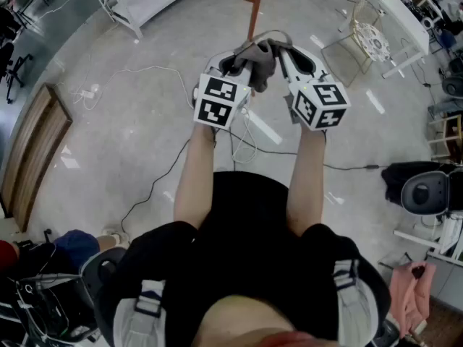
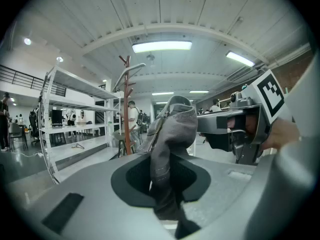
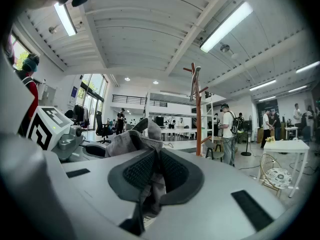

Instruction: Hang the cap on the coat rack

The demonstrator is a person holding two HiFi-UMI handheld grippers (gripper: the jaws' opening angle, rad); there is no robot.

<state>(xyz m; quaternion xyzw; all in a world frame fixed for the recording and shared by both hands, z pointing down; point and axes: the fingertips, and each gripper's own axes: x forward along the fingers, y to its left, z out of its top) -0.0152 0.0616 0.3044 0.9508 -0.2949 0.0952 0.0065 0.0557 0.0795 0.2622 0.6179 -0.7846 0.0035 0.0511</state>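
Left hand-held gripper (image 2: 162,181): jaws clamped on grey fabric, which stands bunched upright between them at centre frame in the left gripper view.
Right hand-held gripper (image 3: 150,176): jaws also closed on a fold of the same fabric, which runs down through the jaw gap at lower centre.
Cap (image 1: 260,58): grey and crumpled, held off the floor at upper centre of the head view, stretched from one gripper to the other.
Coat rack (image 3: 197,110): red-brown pole with branch pegs, upright, centre-right of the right gripper view and well apart from the cap. In the head view only a bit of pole shows at the top edge, just above the cap in frame.
Forearms: both bare, stretched forward side by side, with the marker cubes facing the head camera.
Floor (image 1: 130,121): pale and glossy, with a cable (image 1: 155,183) snaking across the left-centre of the head view.
Shelving (image 2: 75,129): white, left side of the left gripper view.
Person with backpack (image 3: 230,131): just right of the rack in frame — probably beyond it, but depth is hard to judge.
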